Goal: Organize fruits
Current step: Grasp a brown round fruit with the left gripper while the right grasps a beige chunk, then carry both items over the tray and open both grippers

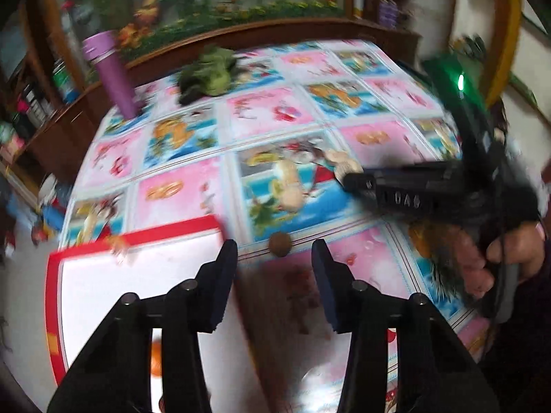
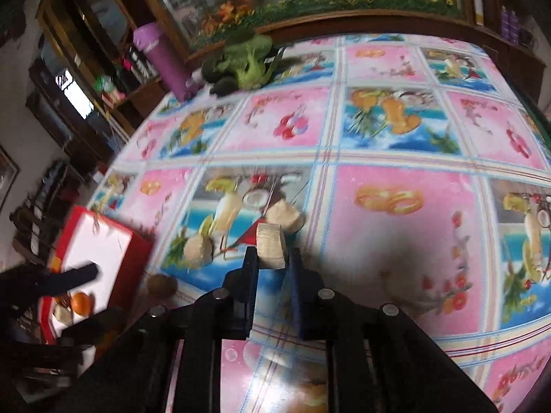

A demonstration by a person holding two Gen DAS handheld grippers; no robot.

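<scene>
Your right claw (image 2: 272,258) grips a pale fruit chunk (image 2: 271,246) just above the counter (image 2: 396,247), so carry it level toward the red-rimmed tray (image 2: 103,241) at left, while your empty left claw (image 1: 275,268), spread wide, stays clear.

Glossy plastic tablecloth (image 2: 396,137) shows a checkered print: pink squares with orange rings and red cherries, blue squares with cocktails and coconuts, pale striped bands between. Flat white tray with a red rim (image 1: 137,234). Pale beige cut fruit chunk (image 2: 271,246). Tall purple cylindrical bottle (image 2: 162,58). Green leafy vegetable bunch (image 2: 249,60). Small round brown fruit (image 1: 280,243). Orange round fruit (image 2: 81,303).
</scene>
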